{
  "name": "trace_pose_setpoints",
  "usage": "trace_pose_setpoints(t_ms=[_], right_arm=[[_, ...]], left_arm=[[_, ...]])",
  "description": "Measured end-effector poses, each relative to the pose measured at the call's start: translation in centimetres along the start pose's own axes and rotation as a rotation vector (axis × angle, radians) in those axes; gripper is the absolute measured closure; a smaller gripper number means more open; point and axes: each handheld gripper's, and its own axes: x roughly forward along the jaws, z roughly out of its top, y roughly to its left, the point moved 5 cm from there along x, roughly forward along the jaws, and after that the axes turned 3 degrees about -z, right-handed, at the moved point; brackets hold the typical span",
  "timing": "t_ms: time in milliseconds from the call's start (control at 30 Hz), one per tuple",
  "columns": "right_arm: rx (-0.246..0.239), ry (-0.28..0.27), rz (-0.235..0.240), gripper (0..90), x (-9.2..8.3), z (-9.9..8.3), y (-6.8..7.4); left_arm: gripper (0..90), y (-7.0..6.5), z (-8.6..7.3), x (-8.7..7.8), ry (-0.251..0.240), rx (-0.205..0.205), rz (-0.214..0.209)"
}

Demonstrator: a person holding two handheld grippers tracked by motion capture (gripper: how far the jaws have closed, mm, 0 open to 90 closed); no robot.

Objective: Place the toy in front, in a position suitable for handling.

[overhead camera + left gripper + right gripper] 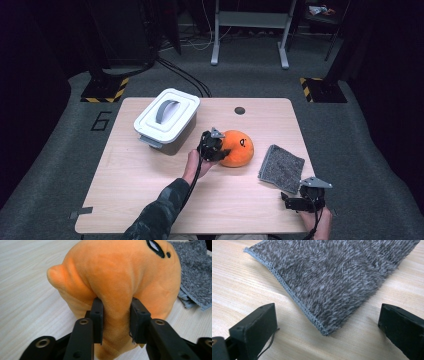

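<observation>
An orange plush toy (240, 148) with a black mark on top lies at the table's middle. My left gripper (215, 148) comes at it from the left, and in the left gripper view (116, 305) both pads pinch a fold of the orange plush toy (117, 270), which bulges between them. A grey fluffy cloth (281, 168) lies flat to the right of the toy. My right gripper (296, 201) rests near the table's front right edge, just short of the cloth. In the right gripper view (327, 325) its jaws stand wide apart, with a corner of the grey cloth (332, 272) ahead of them and untouched.
A white lidded box (167, 118) with a grey handle stands at the back left of the wooden table (135, 195), close behind the left hand. A small dark round hole (240, 110) marks the table's back middle. The grey cloth (197, 275) lies just beyond the toy.
</observation>
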Motion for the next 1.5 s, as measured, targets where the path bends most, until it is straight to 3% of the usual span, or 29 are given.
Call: trace_pose_setpoints(t_ms=[267,533,767,900,933,1000,1067,1267,1500], right_arm=[[-0.001,-0.001,0.0,1.2,0.0,0.0,0.0],[-0.001,-0.001,0.0,1.2,0.0,0.0,0.0],[-0.002,-0.001,0.0,1.2,0.0,0.0,0.0],[-0.002,-0.001,0.0,1.2,0.0,0.0,0.0],[0.0,-0.001,0.0,1.2,0.0,0.0,0.0],[0.0,-0.002,0.0,1.2,0.0,0.0,0.0],[-0.001,-0.001,0.0,1.2,0.0,0.0,0.0],[0.0,-0.001,0.0,1.2,0.0,0.0,0.0],[0.0,-0.002,-0.001,1.2,0.0,0.0,0.0]], left_arm=[[73.7,-0.6,0.4,-1.1,-0.036,0.023,0.004],[73.5,-1.7,0.4,-2.9,-0.067,-0.041,0.023],[72.6,-2.9,-0.3,-4.3,-0.045,-0.027,0.071],[71.5,-3.0,-1.2,-4.7,-0.039,-0.04,0.082],[71.3,-2.9,-1.5,-4.6,-0.047,-0.06,0.083],[70.0,-2.7,-2.2,-4.1,-0.022,-0.07,0.071],[66.8,-2.6,-2.5,-3.8,-0.034,-0.084,0.069],[42.7,-2.4,-2.4,-4.3,-0.051,-0.101,0.055],[23.4,-2.2,-2.5,-5.3,-0.068,-0.075,0.037]])
